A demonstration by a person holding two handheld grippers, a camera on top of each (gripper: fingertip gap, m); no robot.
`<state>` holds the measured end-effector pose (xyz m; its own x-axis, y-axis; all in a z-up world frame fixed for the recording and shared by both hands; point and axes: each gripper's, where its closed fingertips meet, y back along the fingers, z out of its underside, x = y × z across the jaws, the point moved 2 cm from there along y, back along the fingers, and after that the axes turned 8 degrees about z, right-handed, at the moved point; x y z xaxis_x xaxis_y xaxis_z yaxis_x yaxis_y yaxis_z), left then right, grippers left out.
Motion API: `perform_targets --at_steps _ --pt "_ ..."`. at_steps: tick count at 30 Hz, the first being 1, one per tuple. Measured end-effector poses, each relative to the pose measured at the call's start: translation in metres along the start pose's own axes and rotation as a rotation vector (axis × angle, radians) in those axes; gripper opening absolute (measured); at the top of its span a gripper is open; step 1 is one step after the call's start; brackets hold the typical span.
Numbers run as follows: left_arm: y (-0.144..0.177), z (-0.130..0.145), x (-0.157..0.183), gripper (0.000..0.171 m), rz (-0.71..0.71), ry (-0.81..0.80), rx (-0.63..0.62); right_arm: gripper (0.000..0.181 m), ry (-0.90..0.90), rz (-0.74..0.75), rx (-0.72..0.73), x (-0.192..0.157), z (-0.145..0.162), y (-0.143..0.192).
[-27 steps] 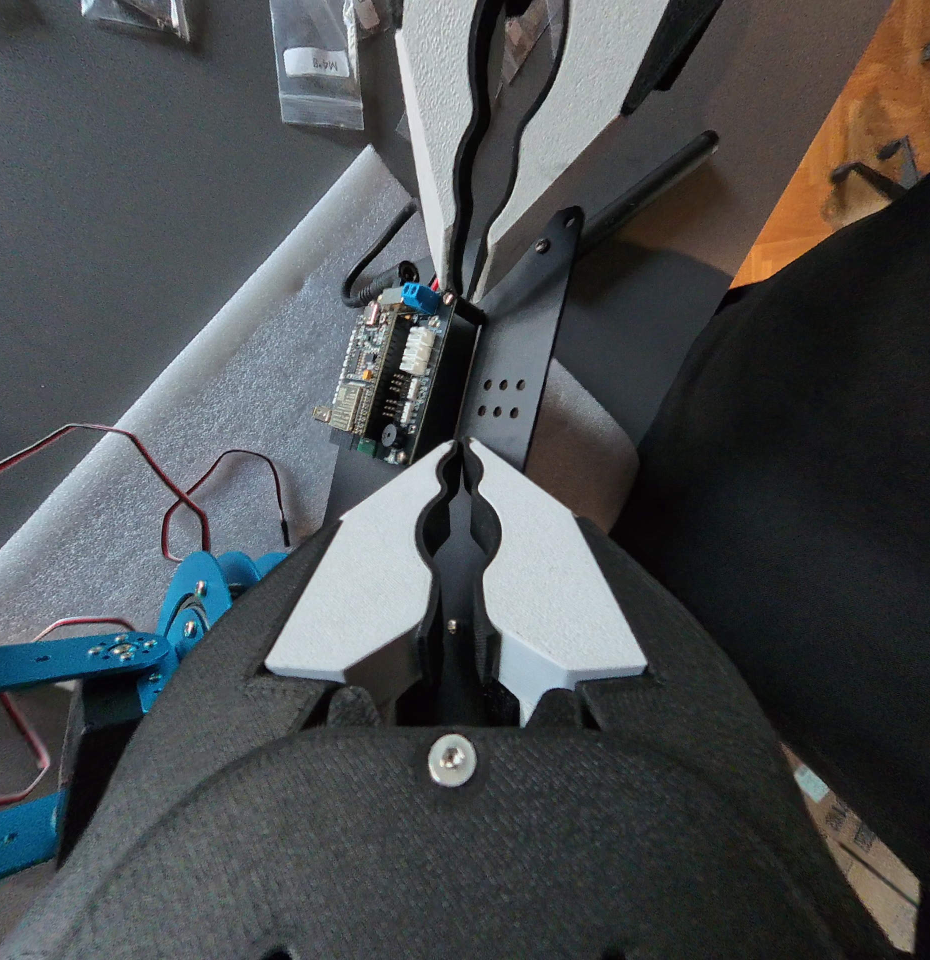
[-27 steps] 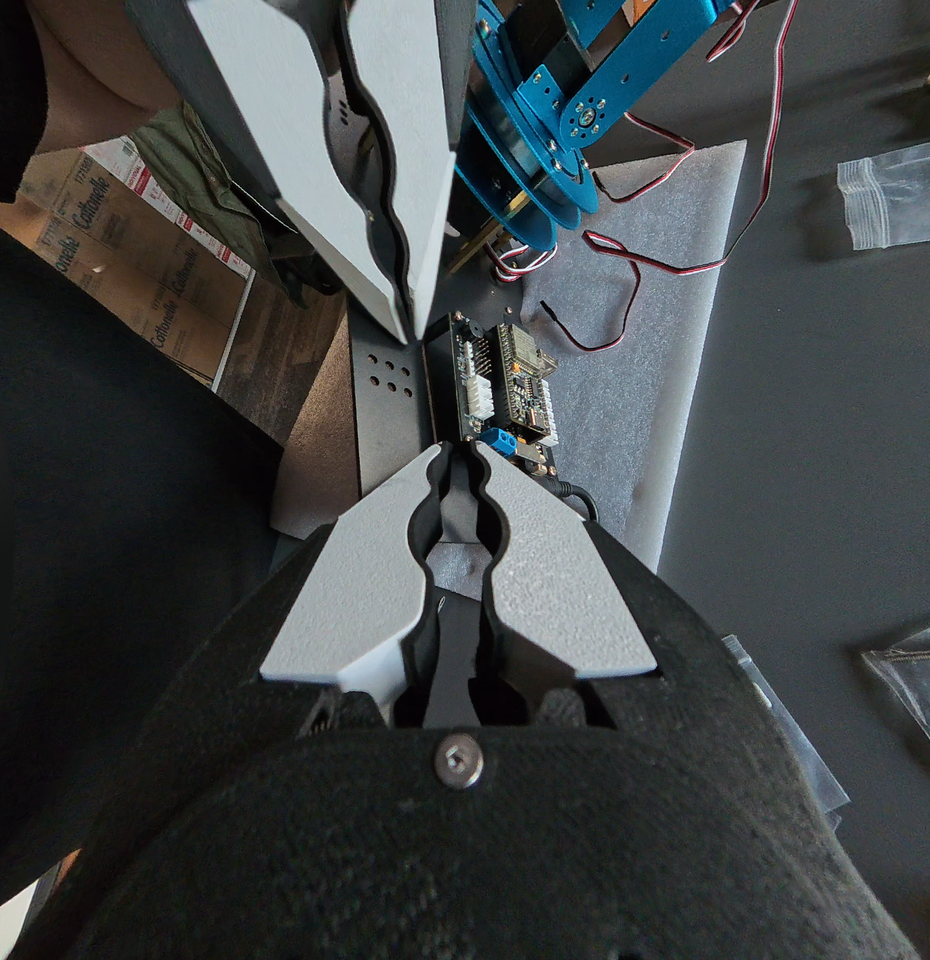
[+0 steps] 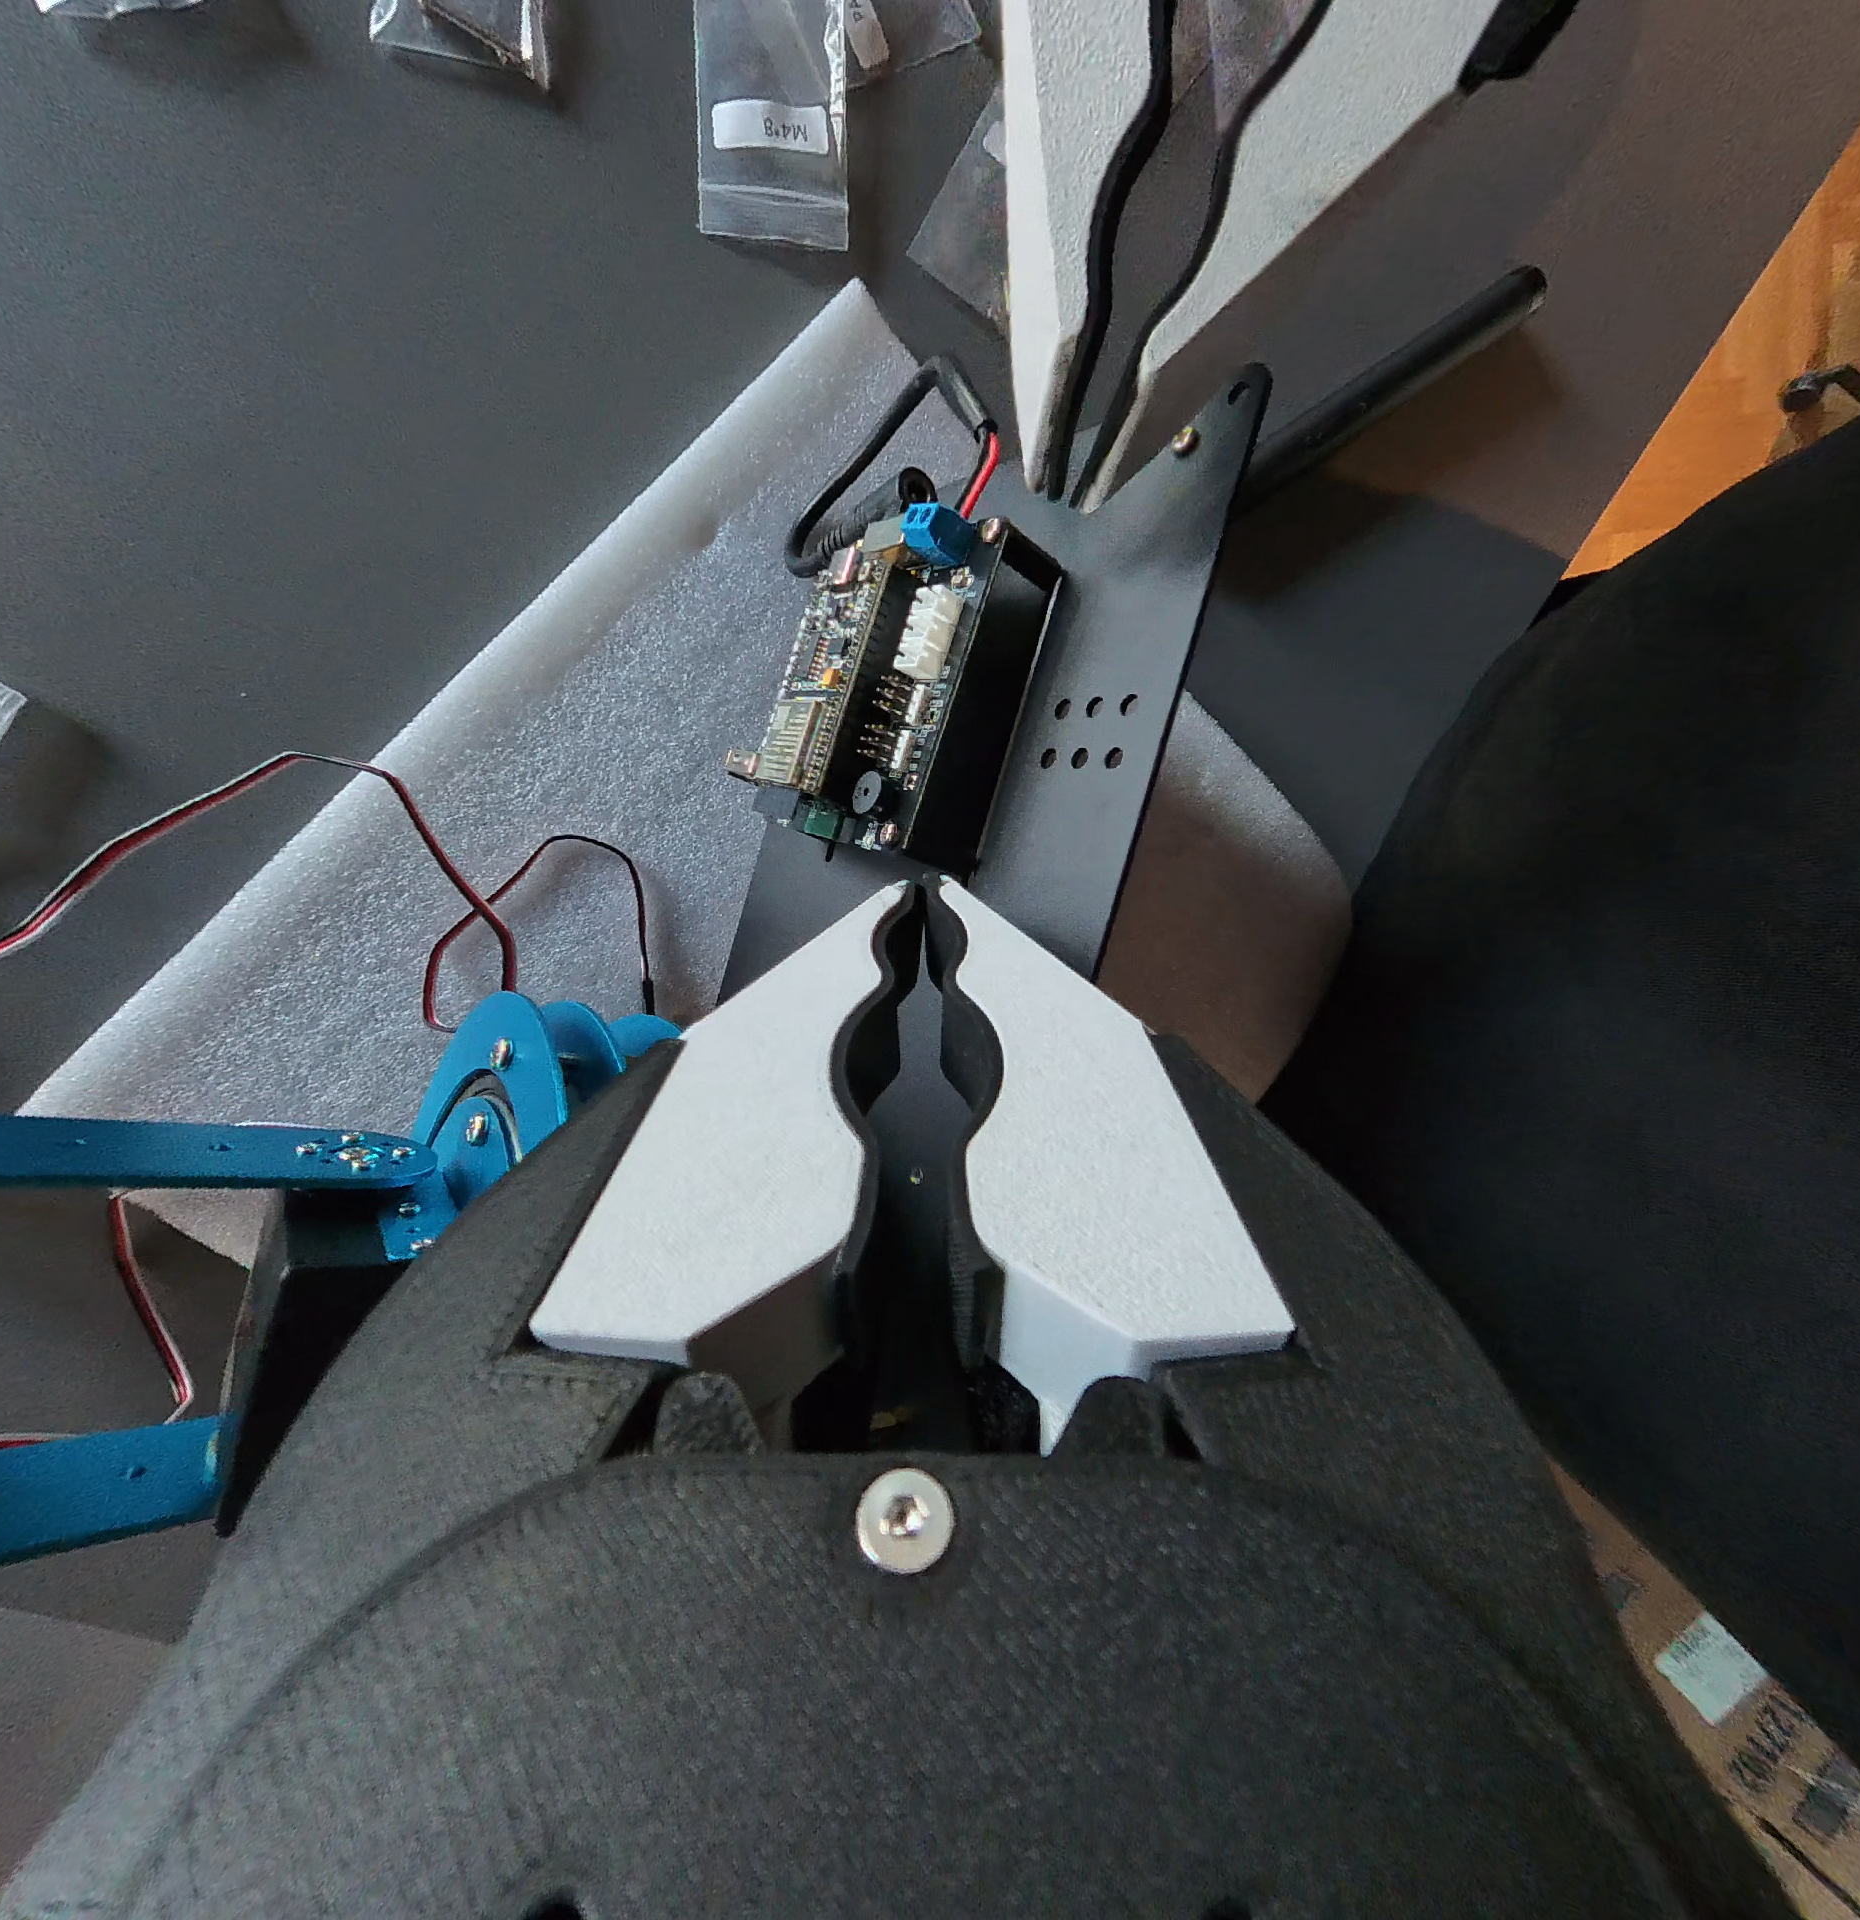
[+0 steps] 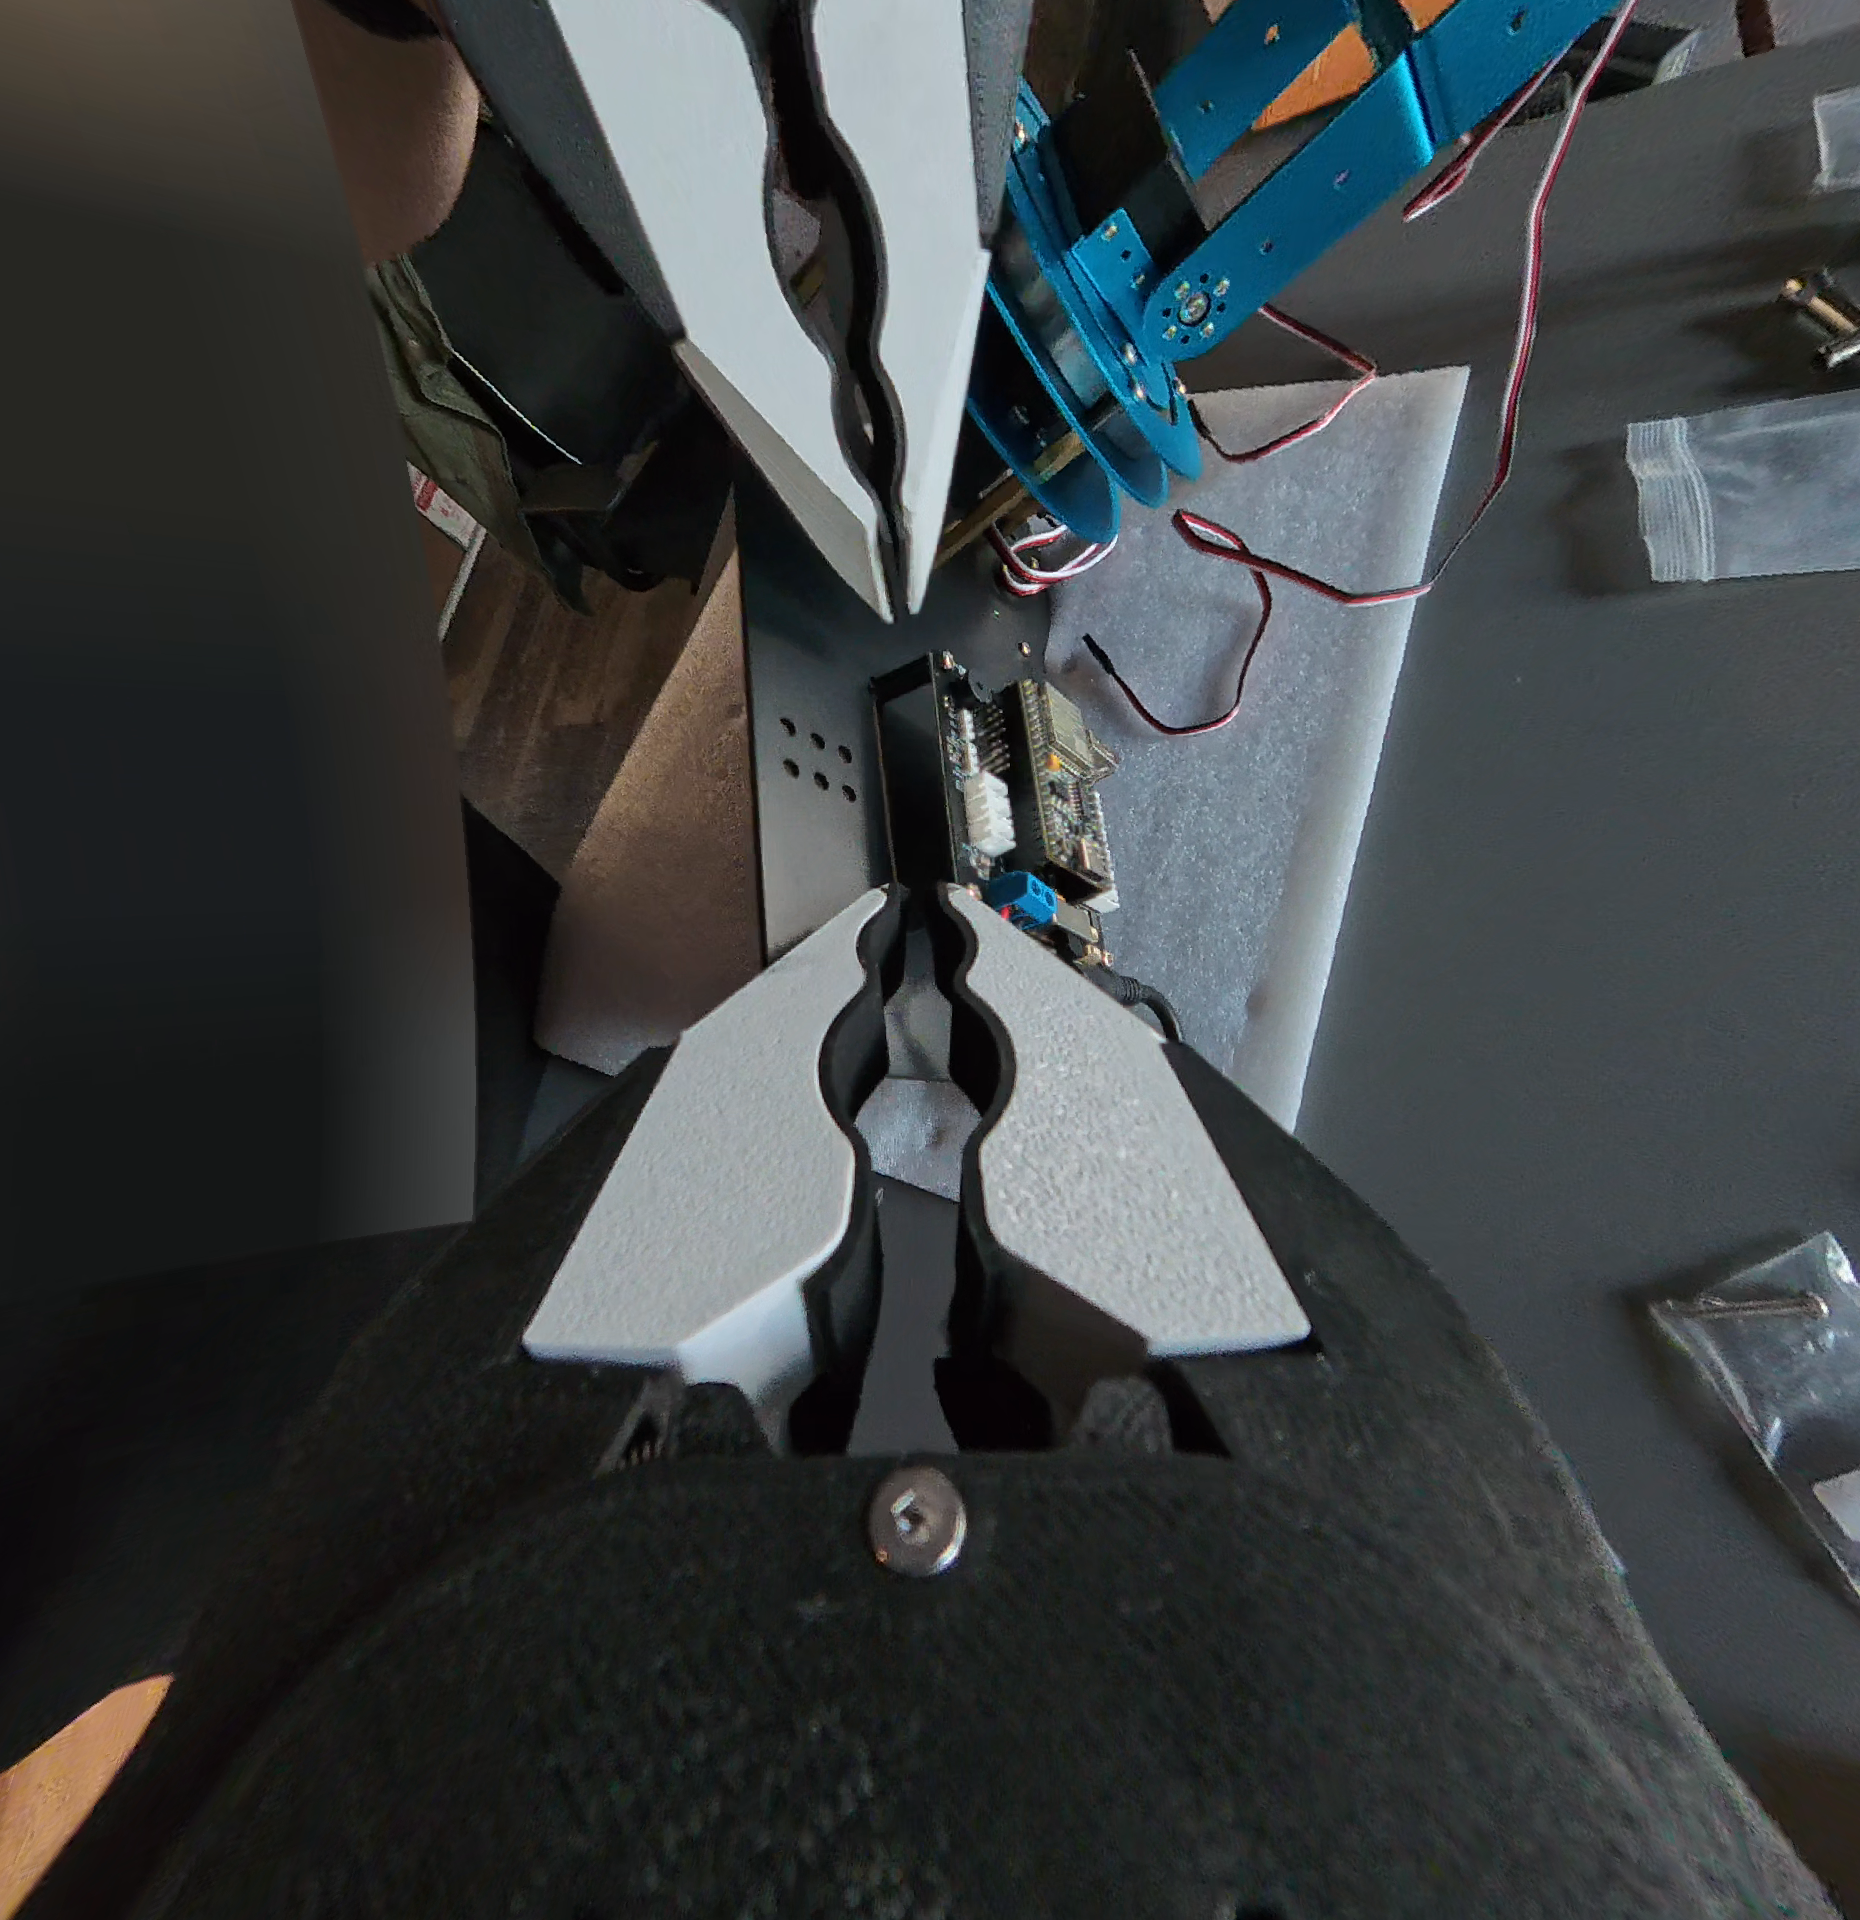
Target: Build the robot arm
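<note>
A: Surface?
B: Dark table point(image 3: 230, 416); white foam sheet point(image 3: 552, 727) under the black metal plate point(image 3: 1123, 748).

A: Grippers?
B: Left gripper point(image 3: 924, 888) and right gripper point(image 4: 918, 896) each clamp opposite ends of the plate, jaws nearly closed.

A: Mounted parts?
B: Circuit board point(image 3: 884, 686) in the plate's black tray; blue servo arm point(image 3: 386, 1153) beside.

A: Containers?
B: Clear zip bags point(image 4: 1778, 1382); one shows screws.

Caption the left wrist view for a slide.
Left tool shut on black metal plate carrying circuit board; right tool grips its far end, above white foam sheet.
</note>
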<state>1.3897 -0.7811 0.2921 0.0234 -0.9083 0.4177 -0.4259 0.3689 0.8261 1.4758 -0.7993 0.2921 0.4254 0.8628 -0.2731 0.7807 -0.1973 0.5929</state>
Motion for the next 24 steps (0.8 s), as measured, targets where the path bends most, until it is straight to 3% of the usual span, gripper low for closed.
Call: perform_targets --at_steps 13,20,24 --pt "-0.001 -0.003 -0.002 0.000 0.002 -0.003 0.018 0.001 0.004 0.034 -0.047 0.008 0.008 -0.001" --pt "0.008 -0.007 0.001 0.000 -0.021 -0.010 0.062 0.000 0.036 -0.024 0.055 -0.010 -0.018 -0.008" --pt "0.023 -0.007 0.000 0.000 -0.043 0.007 0.136 0.000 0.157 0.020 0.016 -0.011 -0.025 -0.029"
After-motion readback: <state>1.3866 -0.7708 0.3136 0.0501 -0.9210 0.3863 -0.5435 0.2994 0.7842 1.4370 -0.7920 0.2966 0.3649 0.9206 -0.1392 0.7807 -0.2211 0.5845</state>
